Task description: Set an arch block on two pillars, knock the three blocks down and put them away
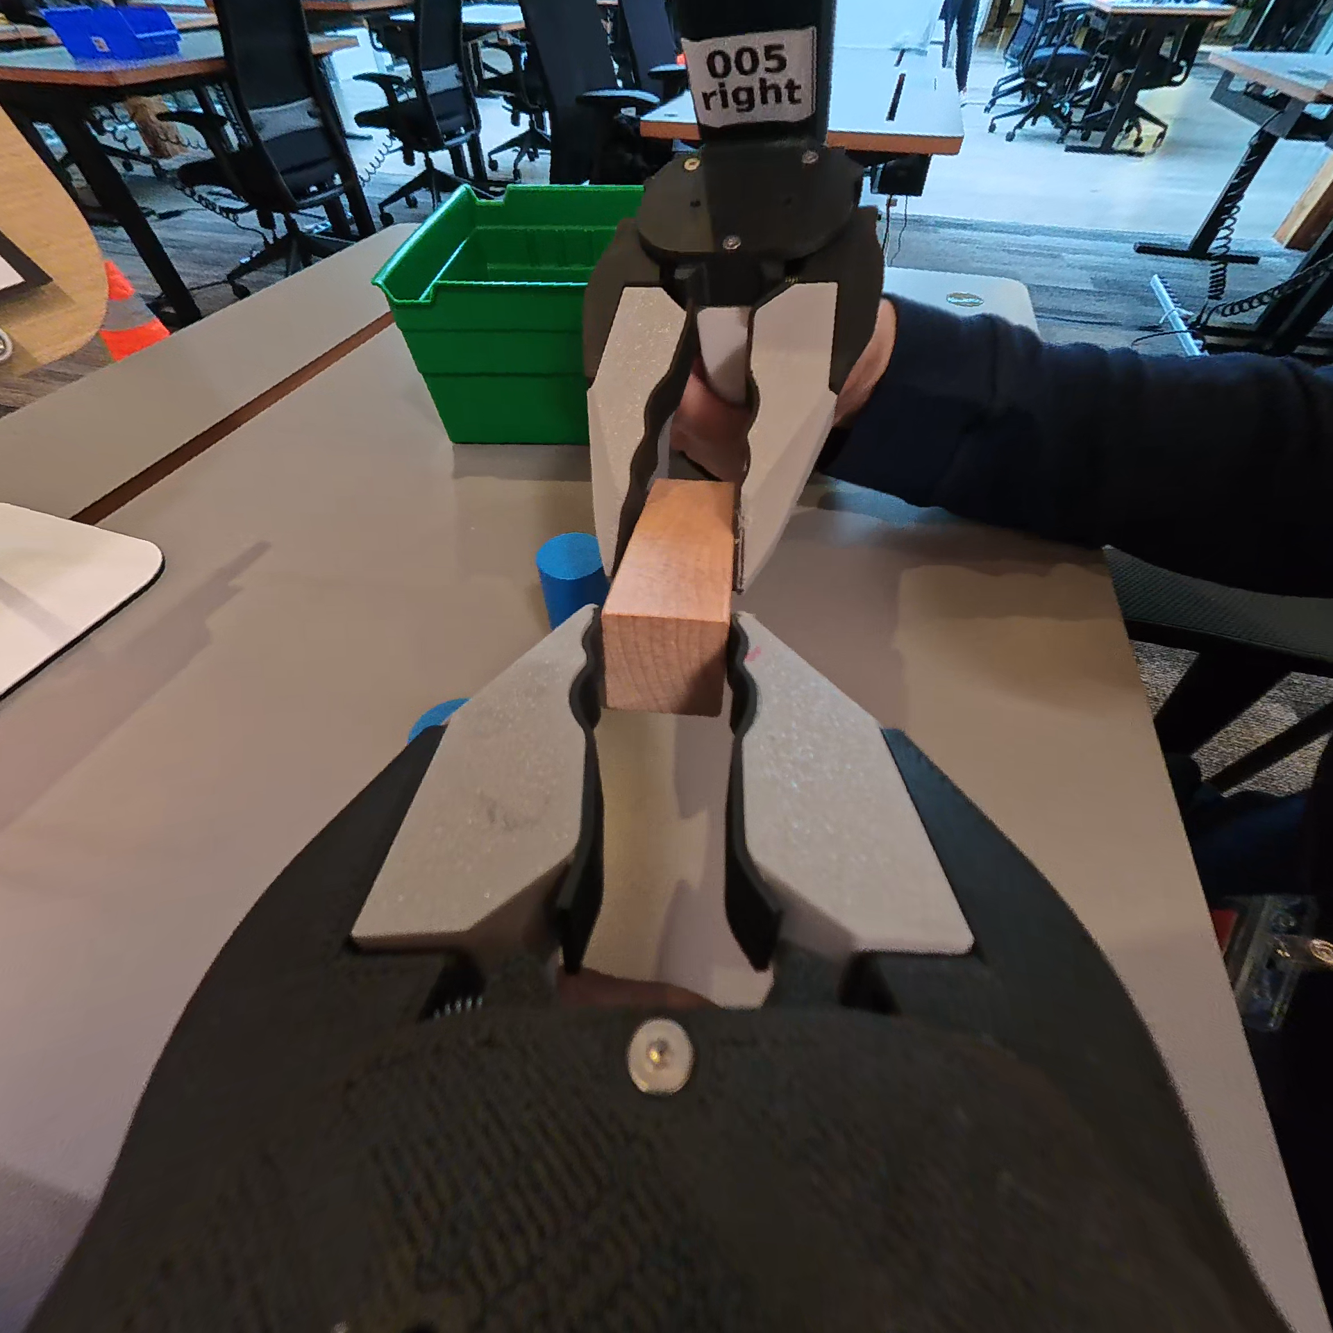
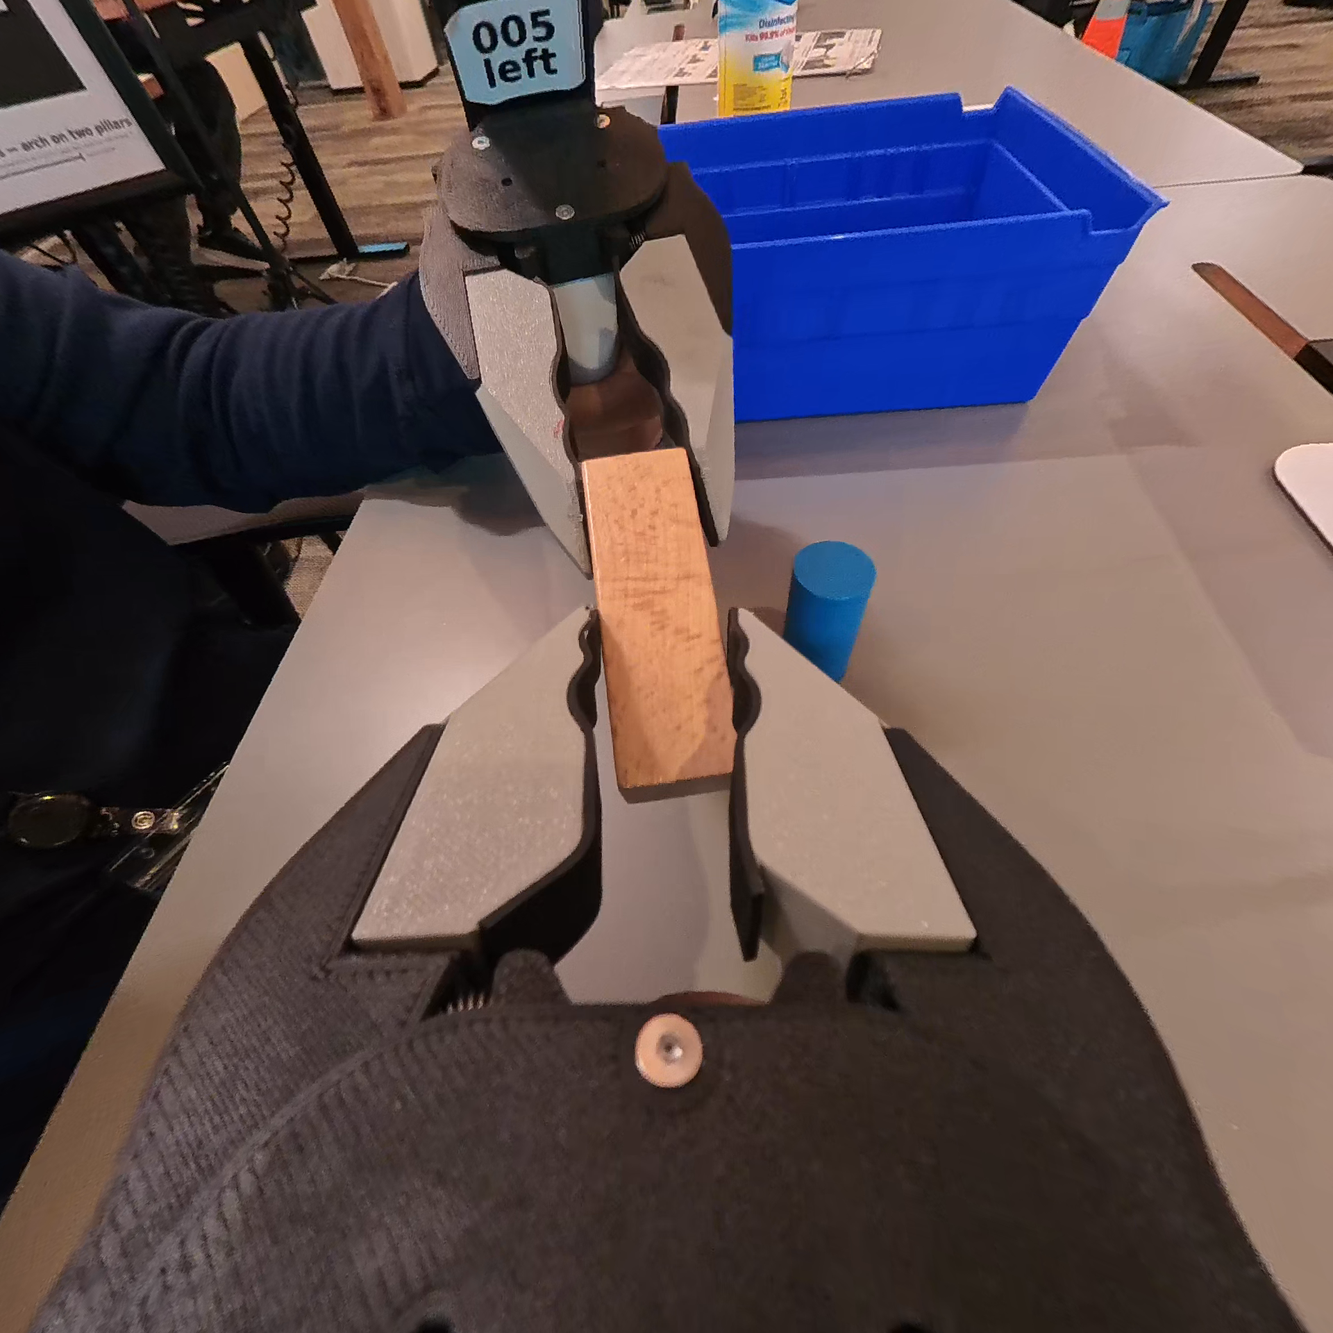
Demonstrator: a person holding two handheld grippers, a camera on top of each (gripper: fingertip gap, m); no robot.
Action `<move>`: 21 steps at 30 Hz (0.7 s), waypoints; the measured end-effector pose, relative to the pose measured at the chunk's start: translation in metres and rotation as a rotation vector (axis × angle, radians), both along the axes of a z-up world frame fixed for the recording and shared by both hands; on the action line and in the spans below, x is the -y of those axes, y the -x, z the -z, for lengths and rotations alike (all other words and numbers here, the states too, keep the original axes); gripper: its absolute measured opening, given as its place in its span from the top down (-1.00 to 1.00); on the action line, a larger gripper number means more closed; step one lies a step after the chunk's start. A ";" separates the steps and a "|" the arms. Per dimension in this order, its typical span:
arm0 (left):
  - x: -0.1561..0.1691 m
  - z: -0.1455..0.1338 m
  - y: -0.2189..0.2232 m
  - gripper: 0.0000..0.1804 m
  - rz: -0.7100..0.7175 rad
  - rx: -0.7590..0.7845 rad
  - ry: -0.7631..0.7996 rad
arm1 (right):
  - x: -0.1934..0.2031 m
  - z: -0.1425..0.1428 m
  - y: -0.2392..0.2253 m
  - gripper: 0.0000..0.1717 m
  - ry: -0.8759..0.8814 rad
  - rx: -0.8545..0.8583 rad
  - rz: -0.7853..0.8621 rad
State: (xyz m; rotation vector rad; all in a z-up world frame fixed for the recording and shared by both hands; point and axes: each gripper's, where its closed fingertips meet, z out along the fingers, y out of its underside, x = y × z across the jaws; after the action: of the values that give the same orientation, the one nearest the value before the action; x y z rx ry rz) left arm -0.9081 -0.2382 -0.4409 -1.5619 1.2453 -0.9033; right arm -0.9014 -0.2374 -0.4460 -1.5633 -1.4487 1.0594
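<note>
second blue pillar mostly hidden behind left tongs.

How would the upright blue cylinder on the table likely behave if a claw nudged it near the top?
The blue cylinder stands on one flat end and is taller than wide, so a high nudge would probably tip it. Once on its curved side it would likely roll across the smooth table. It looks solid and rigid, so unlikely to deform.

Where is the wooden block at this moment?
The wooden block is in the air above the grey table, gripped at its two ends by the left gripper and right gripper, beside an upright blue cylinder.
</note>
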 end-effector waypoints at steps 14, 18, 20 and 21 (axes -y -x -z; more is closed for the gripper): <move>0.003 -0.003 0.000 0.65 0.019 0.023 0.019 | 0.002 -0.010 -0.002 0.63 0.010 -0.028 0.003; 0.003 0.000 0.000 0.65 0.021 0.007 0.016 | 0.003 -0.005 -0.002 0.65 -0.013 0.052 0.011; 0.005 0.000 -0.002 0.66 0.033 0.011 0.019 | 0.006 -0.004 -0.001 0.65 -0.015 0.087 0.010; 0.006 -0.001 -0.002 0.66 0.037 0.013 0.017 | 0.007 -0.003 0.000 0.64 -0.020 0.103 0.010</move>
State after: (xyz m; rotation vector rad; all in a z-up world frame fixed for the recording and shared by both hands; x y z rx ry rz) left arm -0.9057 -0.2446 -0.4402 -1.5487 1.2639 -0.9485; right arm -0.9013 -0.2442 -0.4428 -1.6292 -1.5141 0.9683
